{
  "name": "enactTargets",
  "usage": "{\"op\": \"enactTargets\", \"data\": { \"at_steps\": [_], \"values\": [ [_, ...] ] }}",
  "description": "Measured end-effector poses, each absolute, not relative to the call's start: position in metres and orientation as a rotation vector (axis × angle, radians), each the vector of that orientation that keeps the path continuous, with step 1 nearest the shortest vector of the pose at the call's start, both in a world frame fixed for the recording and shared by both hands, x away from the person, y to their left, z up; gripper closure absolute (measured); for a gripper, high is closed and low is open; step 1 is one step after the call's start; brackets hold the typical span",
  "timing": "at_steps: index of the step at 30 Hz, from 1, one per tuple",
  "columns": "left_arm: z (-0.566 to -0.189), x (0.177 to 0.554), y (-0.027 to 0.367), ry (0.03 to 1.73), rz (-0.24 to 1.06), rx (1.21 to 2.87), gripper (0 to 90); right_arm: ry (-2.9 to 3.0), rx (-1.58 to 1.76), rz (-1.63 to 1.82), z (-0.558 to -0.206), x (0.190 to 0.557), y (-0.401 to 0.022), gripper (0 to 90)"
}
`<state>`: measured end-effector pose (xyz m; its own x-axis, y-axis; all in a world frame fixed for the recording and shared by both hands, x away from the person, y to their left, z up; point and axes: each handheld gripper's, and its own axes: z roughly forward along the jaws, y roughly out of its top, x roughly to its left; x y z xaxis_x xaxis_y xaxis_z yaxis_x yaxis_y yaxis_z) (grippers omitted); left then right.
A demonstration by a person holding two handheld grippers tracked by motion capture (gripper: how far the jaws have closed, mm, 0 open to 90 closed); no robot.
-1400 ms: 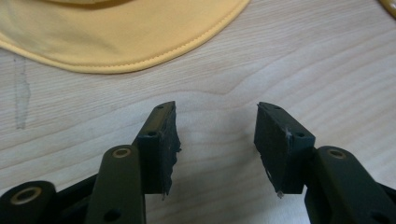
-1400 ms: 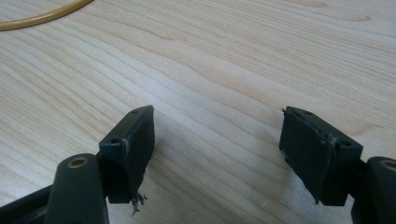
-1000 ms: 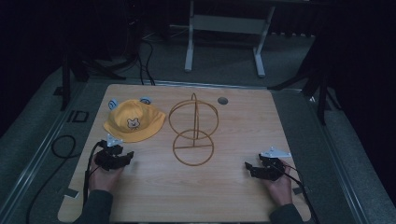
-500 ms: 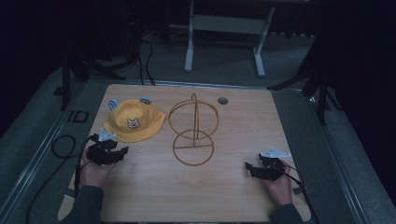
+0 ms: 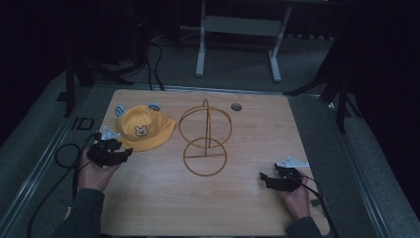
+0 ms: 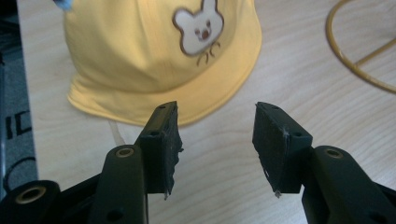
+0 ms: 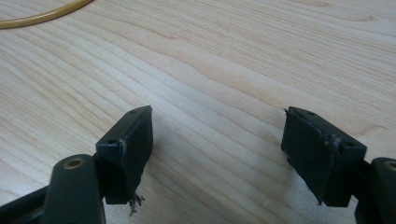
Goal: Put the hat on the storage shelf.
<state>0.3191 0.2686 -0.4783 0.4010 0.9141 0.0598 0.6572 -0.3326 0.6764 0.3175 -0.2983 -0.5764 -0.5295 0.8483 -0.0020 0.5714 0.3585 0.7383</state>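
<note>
Your left tool [image 5: 126,153] has slid from the near part of the bench [image 5: 237,218] out toward its left edge and up to the hat, and it now sits just beside the near-left brim of the yellow cloth bucket hat with a bear face and blue ears [image 5: 139,130]. Its jaws stand spread and empty; in the left gripper view the brim [image 6: 154,100] lies just ahead of the tool [image 6: 217,140], not yet between the jaws. That puts you at the approach to a brim grasp, I judge. The hat rests flat near the bench's far-left corner, just left of the gold wire hat stand [image 5: 204,139] at the middle. Your right tool [image 5: 265,179] has stayed near the near-right corner, released over bare wood [image 7: 217,135].
</note>
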Motion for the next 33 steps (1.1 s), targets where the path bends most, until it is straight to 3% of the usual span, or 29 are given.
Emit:
{"op": "enactTargets", "data": {
  "at_steps": [33],
  "values": [
    [-0.427,0.339,0.283,1.258,0.504,2.167,53.2,2.24,1.245,0.986,-0.576,0.317,-0.298,24.9]
  ]
}}
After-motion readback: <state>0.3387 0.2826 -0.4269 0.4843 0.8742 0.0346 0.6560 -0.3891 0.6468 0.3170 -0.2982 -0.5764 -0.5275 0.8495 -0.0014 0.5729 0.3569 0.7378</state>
